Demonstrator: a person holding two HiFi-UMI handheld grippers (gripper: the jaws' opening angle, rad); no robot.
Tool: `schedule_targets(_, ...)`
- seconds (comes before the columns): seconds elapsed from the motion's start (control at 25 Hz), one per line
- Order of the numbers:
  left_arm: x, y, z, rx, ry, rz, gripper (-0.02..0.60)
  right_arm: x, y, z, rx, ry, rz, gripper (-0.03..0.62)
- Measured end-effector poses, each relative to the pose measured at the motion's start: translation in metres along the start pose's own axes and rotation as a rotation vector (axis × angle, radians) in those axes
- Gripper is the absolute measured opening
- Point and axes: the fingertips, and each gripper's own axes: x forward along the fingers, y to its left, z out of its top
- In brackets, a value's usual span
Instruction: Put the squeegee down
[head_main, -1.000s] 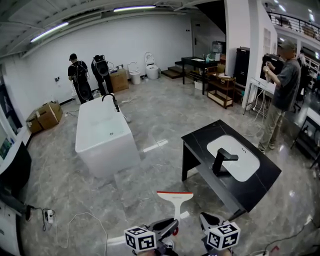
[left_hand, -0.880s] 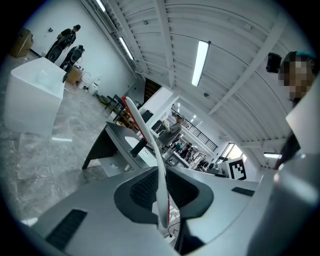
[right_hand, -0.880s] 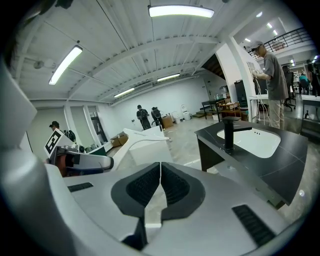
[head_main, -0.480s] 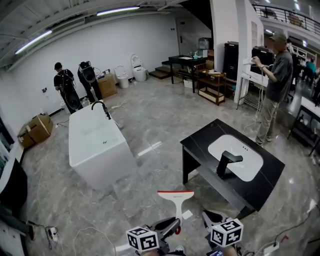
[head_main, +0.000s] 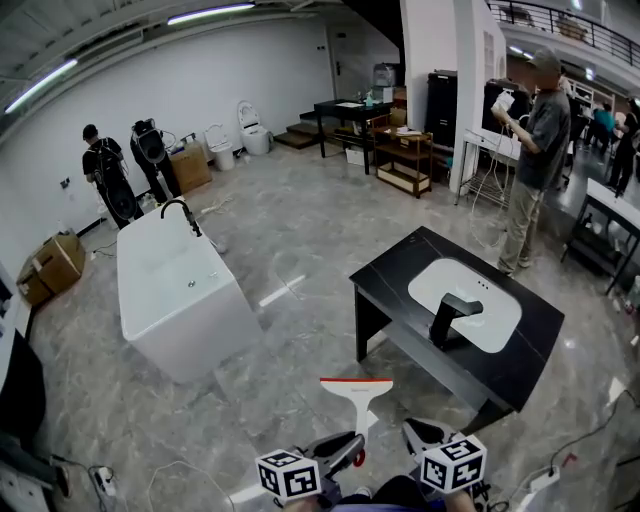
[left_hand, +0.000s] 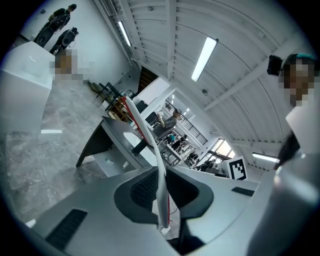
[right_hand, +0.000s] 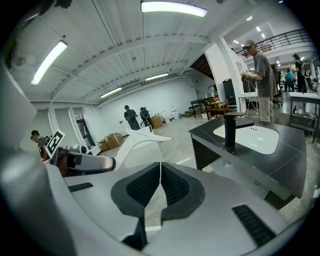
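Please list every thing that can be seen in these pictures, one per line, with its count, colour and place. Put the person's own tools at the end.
squeegee: one, white with a red edge, low centre, in front of the person
bathtub: one, white, on the floor at left
counter: one, black, on the floor at right
basin: one, white, set in the counter
faucet: one, black, at the basin's near edge
cardboard boxes: at least two, brown, along the left and back walls
people in black: two, by the back wall
person in grey: one, standing beyond the counter
left tool: one, grey, shut on the squeegee's handle
right tool: one, grey, shut, nothing between its jaws
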Motion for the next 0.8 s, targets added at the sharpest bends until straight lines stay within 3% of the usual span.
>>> schedule_targets(0.36,0.016,0.022,0.006,-0.033,0.023,0.000,0.060,0.026,-0.014,0.005,0.011,0.029,-0.003,0.023)
schedule_targets(0.8,0.063,0.080,0.073,-0.033,-0.011,0.040,0.060,0.115,-0.056,0.069,0.005,0.021,0.067,0.023)
